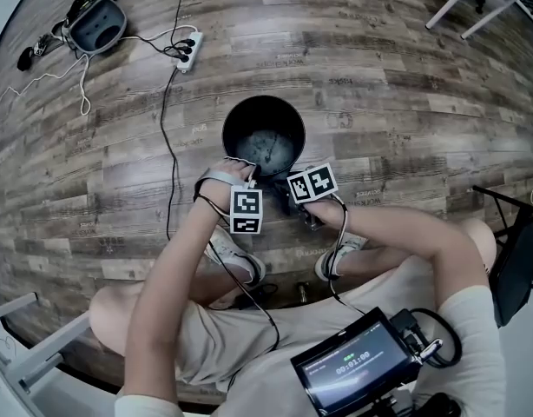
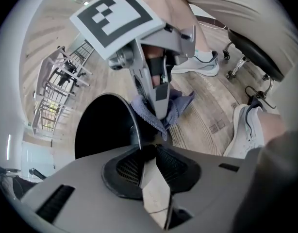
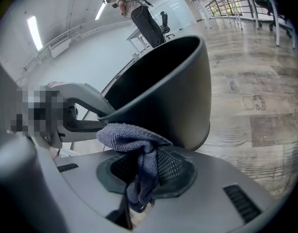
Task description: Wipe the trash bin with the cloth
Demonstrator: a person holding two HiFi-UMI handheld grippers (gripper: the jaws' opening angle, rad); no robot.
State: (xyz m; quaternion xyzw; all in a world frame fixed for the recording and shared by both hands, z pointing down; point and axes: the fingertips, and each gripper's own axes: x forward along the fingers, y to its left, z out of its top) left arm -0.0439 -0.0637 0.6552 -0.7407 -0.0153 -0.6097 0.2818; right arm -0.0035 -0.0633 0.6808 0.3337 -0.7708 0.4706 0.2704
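The black trash bin point(image 1: 263, 137) stands upright on the wood floor, just ahead of the person's feet. My left gripper point(image 1: 249, 177) is shut on the bin's near rim point(image 2: 137, 130), one jaw inside and one outside. My right gripper point(image 3: 139, 178) is shut on a bunched blue-grey cloth point(image 3: 134, 140), which lies against the bin's outer wall point(image 3: 178, 106) just under the rim. Seen from the left gripper view, the right gripper point(image 2: 156, 98) points down at the bin's side with the cloth point(image 2: 175, 111) hanging round its fingers. The left gripper's finger point(image 3: 86, 93) shows at the rim.
A white power strip point(image 1: 188, 50) and black cables point(image 1: 168, 146) lie to the bin's left. A grey round device point(image 1: 97, 26) sits far left. White shoes point(image 1: 236, 254) rest close behind the bin. White frame legs point(image 1: 475, 3) stand far right, a black chair point(image 1: 514, 250) at right.
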